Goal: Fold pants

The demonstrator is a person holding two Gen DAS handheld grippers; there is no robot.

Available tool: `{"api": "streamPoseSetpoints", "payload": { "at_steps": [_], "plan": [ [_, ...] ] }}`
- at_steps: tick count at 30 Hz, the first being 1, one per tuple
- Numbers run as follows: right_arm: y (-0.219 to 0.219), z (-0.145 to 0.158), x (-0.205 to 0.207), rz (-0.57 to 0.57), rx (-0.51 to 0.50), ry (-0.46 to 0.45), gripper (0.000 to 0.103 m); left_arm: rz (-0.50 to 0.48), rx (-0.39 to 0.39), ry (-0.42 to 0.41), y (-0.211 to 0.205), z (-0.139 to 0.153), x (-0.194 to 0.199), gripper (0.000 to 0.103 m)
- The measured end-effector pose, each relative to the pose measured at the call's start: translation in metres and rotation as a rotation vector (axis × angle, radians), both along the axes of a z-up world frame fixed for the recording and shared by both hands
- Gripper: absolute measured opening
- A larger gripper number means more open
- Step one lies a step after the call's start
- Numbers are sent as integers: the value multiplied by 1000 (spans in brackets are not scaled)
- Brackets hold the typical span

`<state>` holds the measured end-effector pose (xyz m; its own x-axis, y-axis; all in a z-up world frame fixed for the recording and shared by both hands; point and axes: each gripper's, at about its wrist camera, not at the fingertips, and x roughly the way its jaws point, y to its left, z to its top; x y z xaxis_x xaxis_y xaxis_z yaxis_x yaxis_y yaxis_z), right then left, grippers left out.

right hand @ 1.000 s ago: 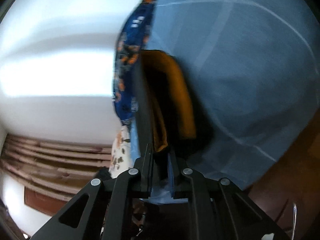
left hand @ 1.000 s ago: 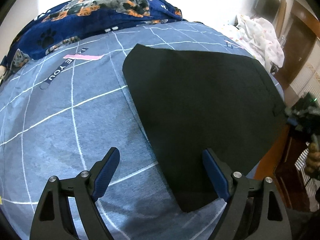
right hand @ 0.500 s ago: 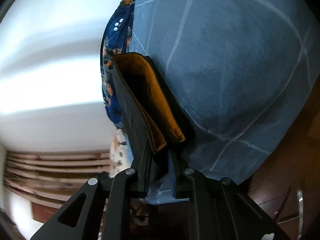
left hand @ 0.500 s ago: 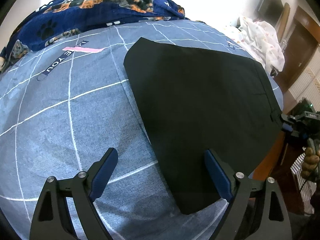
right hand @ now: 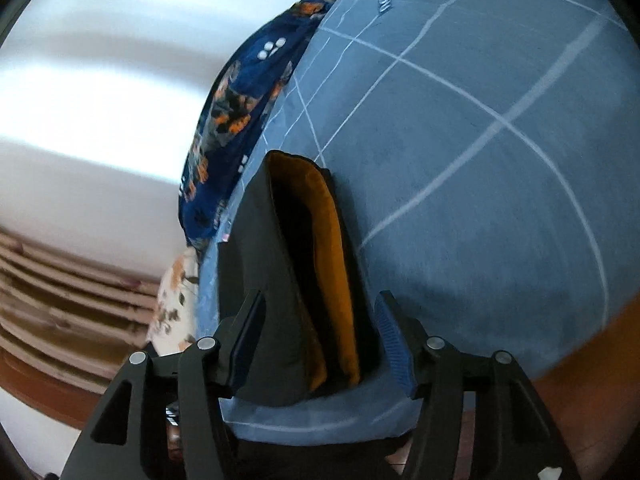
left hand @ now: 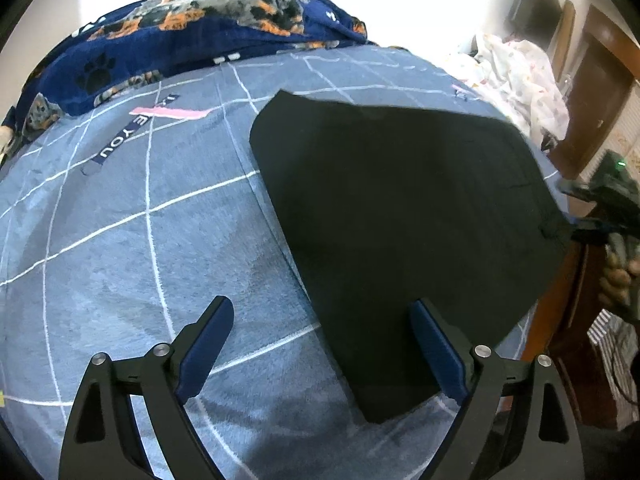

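The pants (left hand: 400, 220) lie folded between the right gripper (right hand: 320, 328)'s just-opened, non-pressing jaws; the wide, empty left gripper (left hand: 320, 344) straddles their near edge.

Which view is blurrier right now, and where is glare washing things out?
Right wrist view: motion blur smears the bedsheet lines and the wall; the black pants stay fairly sharp. Left wrist view: sharp, but the wall behind the paw-print blanket is blown out white, and fisheye bulges the bed.

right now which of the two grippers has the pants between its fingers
The right gripper: its jaws, just opened, straddle the black pants at their edge. The left gripper hangs open above the bed, straddling only a corner.
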<state>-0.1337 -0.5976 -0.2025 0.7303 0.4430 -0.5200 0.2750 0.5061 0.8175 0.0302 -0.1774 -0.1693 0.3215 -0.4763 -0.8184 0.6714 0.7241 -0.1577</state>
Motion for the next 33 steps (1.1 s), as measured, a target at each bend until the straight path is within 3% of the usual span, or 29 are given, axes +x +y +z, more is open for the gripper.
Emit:
{"api": "streamPoseSetpoints", "payload": {
  "at_steps": [6, 7, 9, 12, 16, 19, 21, 24, 26, 31, 33],
  "plan": [
    [8, -6, 37, 146, -44, 38, 56, 2, -66, 32, 23, 16, -1, 90],
    [11, -6, 43, 171, -58, 43, 58, 3, -79, 51, 26, 16, 0, 90],
    [16, -3, 55, 237, -58, 38, 77, 8, -102, 90, 31, 14, 3, 90],
    [22, 2, 70, 310, -60, 56, 84, 21, -135, 157, 33, 7, 14, 90],
    [30, 3, 80, 385, -86, 77, 84, -21, -166, 255, 21, -8, 38, 90],
    [29, 2, 83, 431, -74, 93, 84, -82, -173, 269, 4, -14, 52, 90],
    [26, 1, 86, 462, -63, 112, 79, -130, -205, 318, -7, -15, 63, 90],
    [17, -5, 92, 513, 8, 125, 77, -218, -293, 478, -24, -20, 79, 91],
    [12, -9, 95, 523, 84, 118, 78, -259, -303, 514, -36, -22, 87, 91],
    [13, -7, 97, 556, 162, 29, 78, -311, -356, 576, -42, -26, 98, 91],
    [9, -12, 91, 568, 118, 60, 62, -322, -343, 573, -40, -25, 98, 90]
  ]
}}
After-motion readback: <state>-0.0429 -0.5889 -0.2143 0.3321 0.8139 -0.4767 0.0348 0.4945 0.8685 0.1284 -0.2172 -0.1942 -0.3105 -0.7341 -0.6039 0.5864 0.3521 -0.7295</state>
